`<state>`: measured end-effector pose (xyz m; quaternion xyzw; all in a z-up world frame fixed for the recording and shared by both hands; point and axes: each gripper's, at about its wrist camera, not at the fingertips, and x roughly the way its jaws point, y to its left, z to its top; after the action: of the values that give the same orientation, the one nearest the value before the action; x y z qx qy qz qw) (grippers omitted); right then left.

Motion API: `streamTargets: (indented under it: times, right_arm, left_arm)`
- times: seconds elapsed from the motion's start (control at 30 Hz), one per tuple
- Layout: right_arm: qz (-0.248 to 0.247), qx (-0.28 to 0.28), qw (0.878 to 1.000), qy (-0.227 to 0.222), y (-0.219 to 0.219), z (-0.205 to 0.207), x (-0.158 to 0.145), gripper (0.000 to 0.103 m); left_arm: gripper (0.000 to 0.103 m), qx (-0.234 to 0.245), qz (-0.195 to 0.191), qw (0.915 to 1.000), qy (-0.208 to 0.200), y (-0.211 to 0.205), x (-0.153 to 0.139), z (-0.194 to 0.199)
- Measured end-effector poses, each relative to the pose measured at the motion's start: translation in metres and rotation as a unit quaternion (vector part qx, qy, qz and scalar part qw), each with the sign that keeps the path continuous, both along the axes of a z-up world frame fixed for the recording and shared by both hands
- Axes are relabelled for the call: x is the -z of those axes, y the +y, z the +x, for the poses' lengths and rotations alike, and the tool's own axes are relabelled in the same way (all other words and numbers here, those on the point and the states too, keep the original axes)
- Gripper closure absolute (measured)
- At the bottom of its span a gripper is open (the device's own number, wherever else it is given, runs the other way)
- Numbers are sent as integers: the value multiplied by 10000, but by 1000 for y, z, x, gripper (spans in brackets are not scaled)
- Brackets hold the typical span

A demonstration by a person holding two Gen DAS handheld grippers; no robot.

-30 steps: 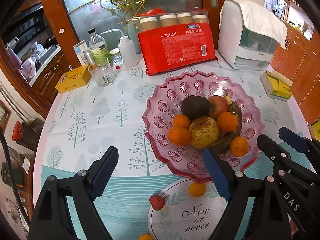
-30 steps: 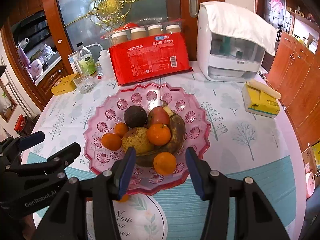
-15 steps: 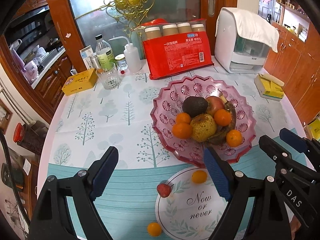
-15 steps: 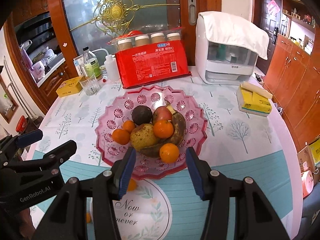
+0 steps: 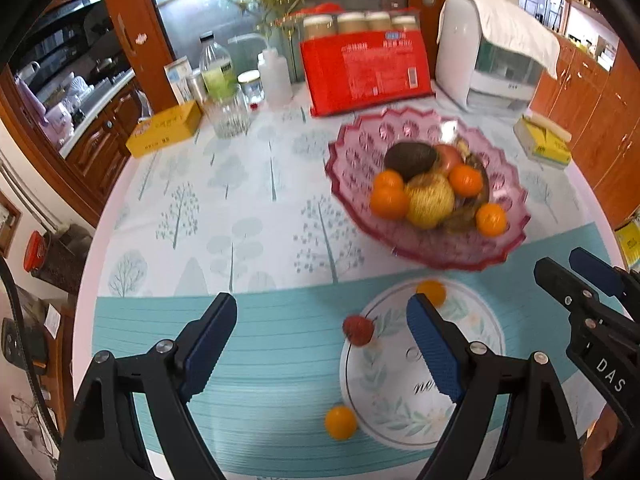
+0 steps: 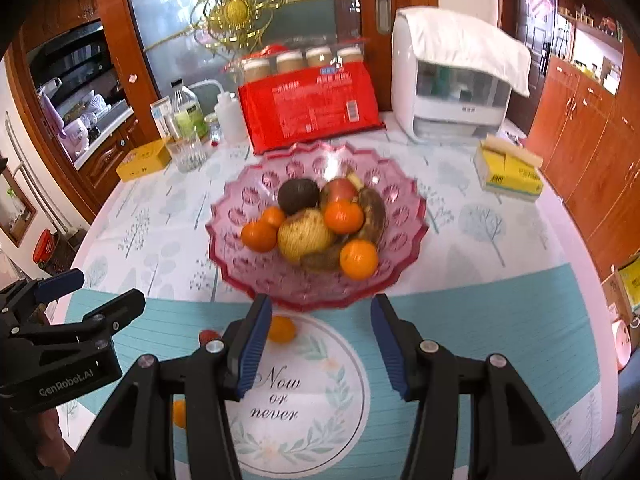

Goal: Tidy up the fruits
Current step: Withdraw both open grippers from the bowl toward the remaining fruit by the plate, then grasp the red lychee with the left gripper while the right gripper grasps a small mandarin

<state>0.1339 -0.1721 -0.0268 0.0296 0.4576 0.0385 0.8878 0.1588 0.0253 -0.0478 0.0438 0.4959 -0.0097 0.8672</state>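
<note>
Pink scalloped glass fruit bowl (image 6: 404, 236) on the tree-printed tablecloth (image 5: 224, 200), holding oranges, a yellow pear (image 6: 305, 234), a dark avocado (image 6: 298, 196), a red apple and browned bananas; loose on the cloth in front: small orange fruit (image 5: 431, 292), red strawberry (image 5: 358, 330), second small orange fruit (image 5: 340, 423); left gripper (image 5: 320, 344) wide open, empty; right gripper (image 6: 320, 344) wide open, empty.

Wooden cabinets (image 6: 592, 128) right; frosted glass door (image 6: 240, 20) behind; daylight through glass.
</note>
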Motion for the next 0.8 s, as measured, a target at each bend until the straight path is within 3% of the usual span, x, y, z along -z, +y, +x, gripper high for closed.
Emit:
streamTargets:
  times: [0.63, 0.8]
  right_arm:
    - [808, 75, 9939, 747, 11, 12, 76, 51]
    - [885, 71, 9920, 894, 13, 21, 92, 51]
  left_arm:
    - [17, 250, -343, 9950, 901, 12, 98, 18]
    - [27, 417, -495, 9920, 1083, 6, 119, 22]
